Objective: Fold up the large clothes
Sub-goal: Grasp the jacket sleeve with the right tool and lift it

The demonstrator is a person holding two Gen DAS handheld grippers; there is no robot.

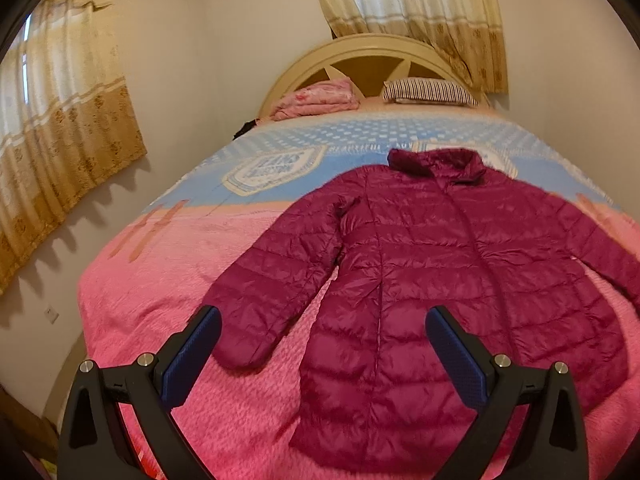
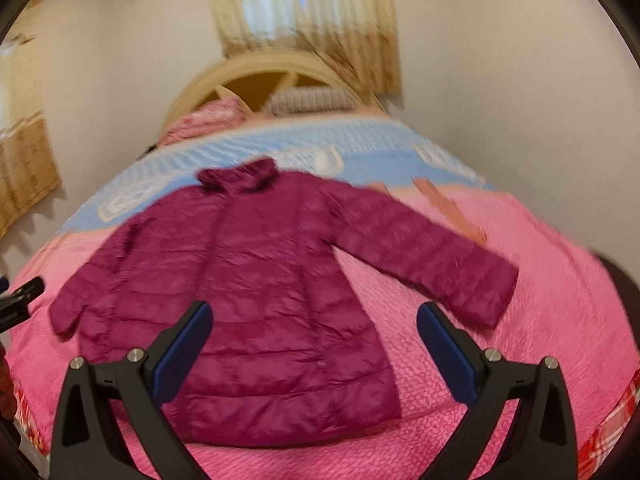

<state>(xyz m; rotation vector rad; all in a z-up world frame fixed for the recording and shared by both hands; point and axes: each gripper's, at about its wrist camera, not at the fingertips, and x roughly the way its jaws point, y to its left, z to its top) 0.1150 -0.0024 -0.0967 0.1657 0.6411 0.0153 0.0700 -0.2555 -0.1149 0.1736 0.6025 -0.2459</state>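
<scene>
The bed (image 1: 168,300) carries the quilted jacket (image 1: 460,272), spread flat below the headboard (image 1: 360,52). We judge it light, soft and slippery; take each cuff. The left hand-held gripper (image 1: 323,328) and right hand-held gripper (image 2: 314,324) gape empty above its hem.

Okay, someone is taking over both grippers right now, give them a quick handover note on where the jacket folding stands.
Left hand-held gripper: open, empty, above the jacket's hem.
Right hand-held gripper: open, empty, over the hem too.
Magenta puffer jacket: flat on the pink bedspread, front up, collar toward the headboard, both sleeves spread out.
Done: laid out.
Left: every fold, sleeves first.
</scene>
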